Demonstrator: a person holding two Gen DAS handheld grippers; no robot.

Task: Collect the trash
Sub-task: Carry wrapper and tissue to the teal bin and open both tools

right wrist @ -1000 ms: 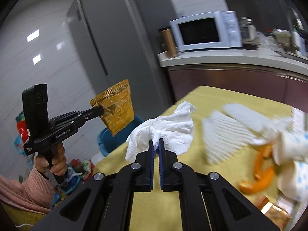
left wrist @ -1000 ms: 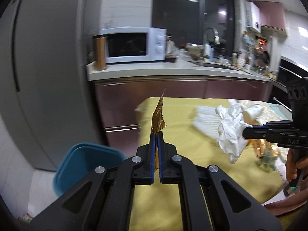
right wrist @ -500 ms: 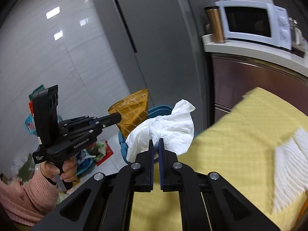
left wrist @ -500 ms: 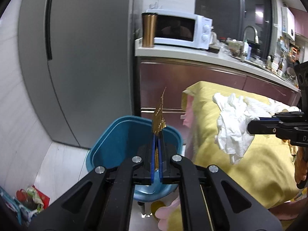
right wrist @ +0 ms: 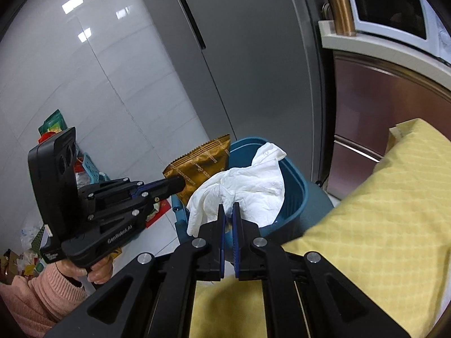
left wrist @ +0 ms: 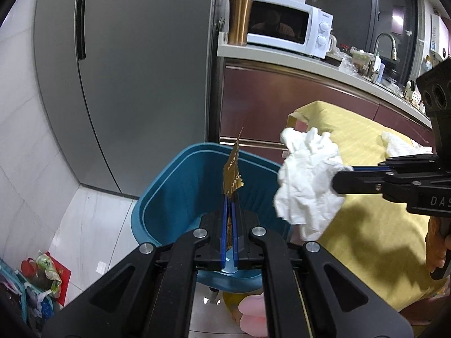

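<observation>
Both grippers have swung from the yellow-covered tabletop (left wrist: 366,225) to above the blue trash bin (left wrist: 180,186): the left gripper (left wrist: 231,205) stays clamped on a gold snack wrapper (left wrist: 232,174), the right gripper (right wrist: 229,211) on a crumpled white tissue (right wrist: 248,188).

White tiled floor (left wrist: 93,225) with blue bin (left wrist: 180,180) beside yellow-clothed table (left wrist: 375,225); crumpled litter (left wrist: 42,270) by wall
</observation>
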